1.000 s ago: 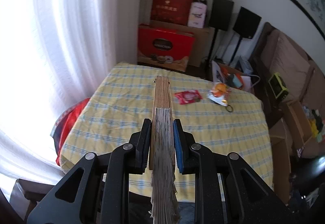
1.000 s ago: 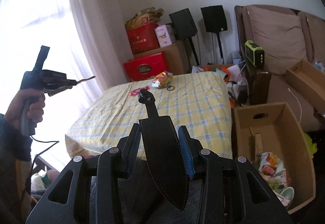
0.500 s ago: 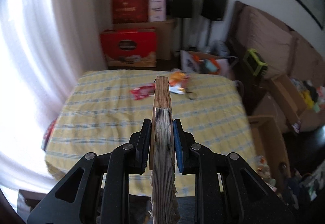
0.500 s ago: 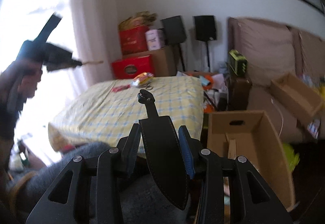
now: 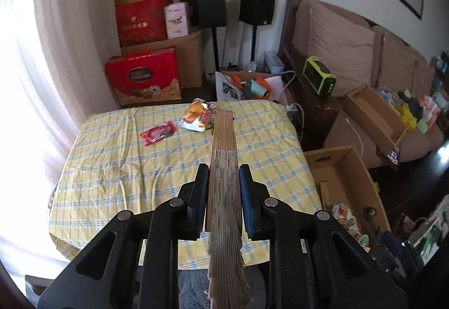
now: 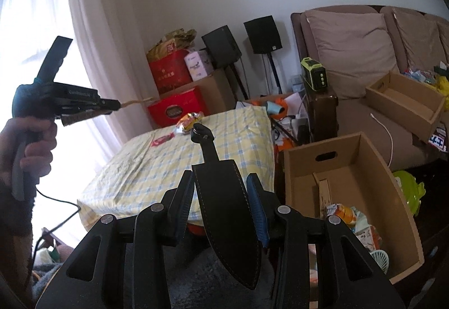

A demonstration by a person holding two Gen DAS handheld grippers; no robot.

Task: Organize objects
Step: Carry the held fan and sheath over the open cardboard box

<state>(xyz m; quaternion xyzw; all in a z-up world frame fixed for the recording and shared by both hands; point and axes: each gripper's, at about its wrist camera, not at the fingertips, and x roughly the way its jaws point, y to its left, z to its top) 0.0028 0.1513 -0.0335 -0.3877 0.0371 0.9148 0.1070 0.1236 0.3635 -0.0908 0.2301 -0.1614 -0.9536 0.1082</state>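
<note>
Left wrist view: the left gripper (image 5: 223,191) has its fingers clenched on a folded fan (image 5: 223,157), held over the near half of the bench (image 5: 118,163). The long fan could sweep the snack bag (image 5: 197,117) at the bench's far edge. Right of the bench the cardboard box (image 5: 362,177) stands open.

Right wrist view: the right gripper (image 6: 221,202) grips a black sheath (image 6: 224,196), its fingers clamped across it, short of the bench's near corner; the heavier tip hangs unsupported, so a slip is possible

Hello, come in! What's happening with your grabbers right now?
Left gripper clamps folded bamboo fan. Right gripper clamps black leather sheath. Nothing in the way.
</note>
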